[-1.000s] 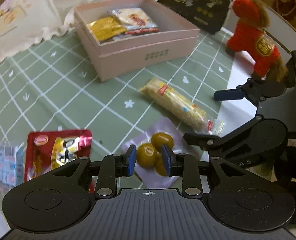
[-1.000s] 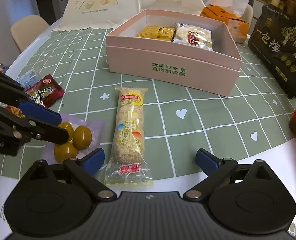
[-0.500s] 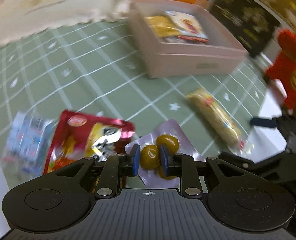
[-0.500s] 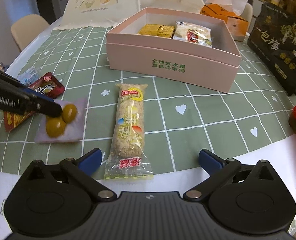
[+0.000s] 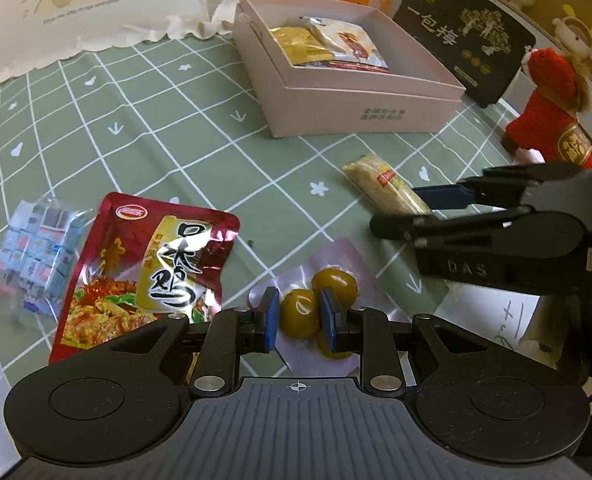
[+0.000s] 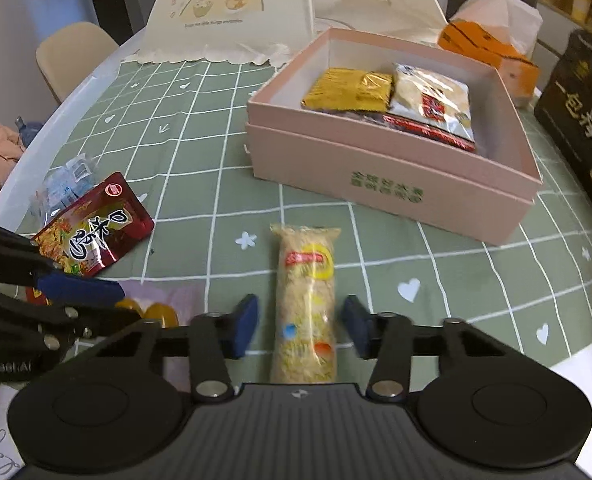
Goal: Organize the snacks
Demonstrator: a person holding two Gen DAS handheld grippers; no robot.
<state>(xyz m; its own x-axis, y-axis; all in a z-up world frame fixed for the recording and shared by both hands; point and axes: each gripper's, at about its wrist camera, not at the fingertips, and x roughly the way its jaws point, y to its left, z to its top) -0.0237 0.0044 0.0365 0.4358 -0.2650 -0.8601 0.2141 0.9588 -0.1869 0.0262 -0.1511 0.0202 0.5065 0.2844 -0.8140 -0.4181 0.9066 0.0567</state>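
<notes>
The olive pack [image 5: 316, 312] is clamped by the left gripper [image 5: 298, 318], the bar [image 6: 307, 304] is straddled by the unclosed right gripper [image 6: 302, 328]; closing, then boxing [image 6: 396, 172], is likely called for.

Olive pkt [image 5: 320, 304] btwn pouch [image 5: 144, 272], prob. bar [image 5: 388, 190].

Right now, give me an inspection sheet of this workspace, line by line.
Surface: green checked tablecloth on a round table.
Job's things: pink box open, holding a gold packet and a clear-wrapped packet; long rice-cracker bar, red pouch, blue-white candy bag and olive pack lie outside it.
Clutter: black gift bag, orange carton, red plush toy, cream illustrated bag.
Grippers: left gripper shut on the olive pack; right gripper open, fingers either side of the bar.
Cables: nothing seen.
Surroundings: beige chair.
</notes>
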